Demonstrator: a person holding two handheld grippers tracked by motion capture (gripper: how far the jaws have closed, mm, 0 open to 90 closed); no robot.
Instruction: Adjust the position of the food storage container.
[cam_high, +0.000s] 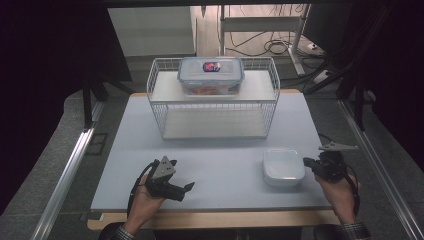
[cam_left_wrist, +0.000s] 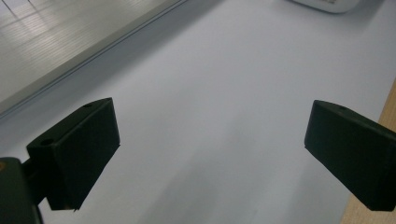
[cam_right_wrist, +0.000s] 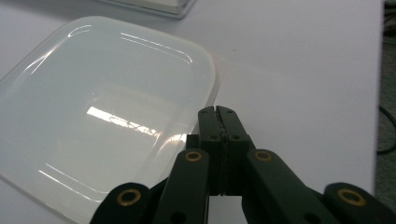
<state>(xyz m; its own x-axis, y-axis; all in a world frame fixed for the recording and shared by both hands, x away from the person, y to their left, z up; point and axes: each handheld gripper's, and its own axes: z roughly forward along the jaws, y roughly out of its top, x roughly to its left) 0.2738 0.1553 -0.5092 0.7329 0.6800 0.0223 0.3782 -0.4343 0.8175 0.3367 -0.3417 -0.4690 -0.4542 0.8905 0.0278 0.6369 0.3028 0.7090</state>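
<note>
A: How do the tools stand?
B: The right gripper (cam_right_wrist: 219, 111) is clenched on nothing, its tips at the edge of the white container (cam_high: 283, 167). The left gripper (cam_left_wrist: 210, 140) gapes wide, empty.
A: Hands? Surface?
B: Both low over the pale table (cam_high: 225, 165), near its front edge; the wire rack (cam_high: 214, 102) stands behind.

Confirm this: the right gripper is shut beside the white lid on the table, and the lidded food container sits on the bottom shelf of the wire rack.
Wrong shelf. The lidded food container sits on the top shelf of the wire rack, as the high view shows. The rest holds: the right gripper is shut beside the white lid on the table.
</note>
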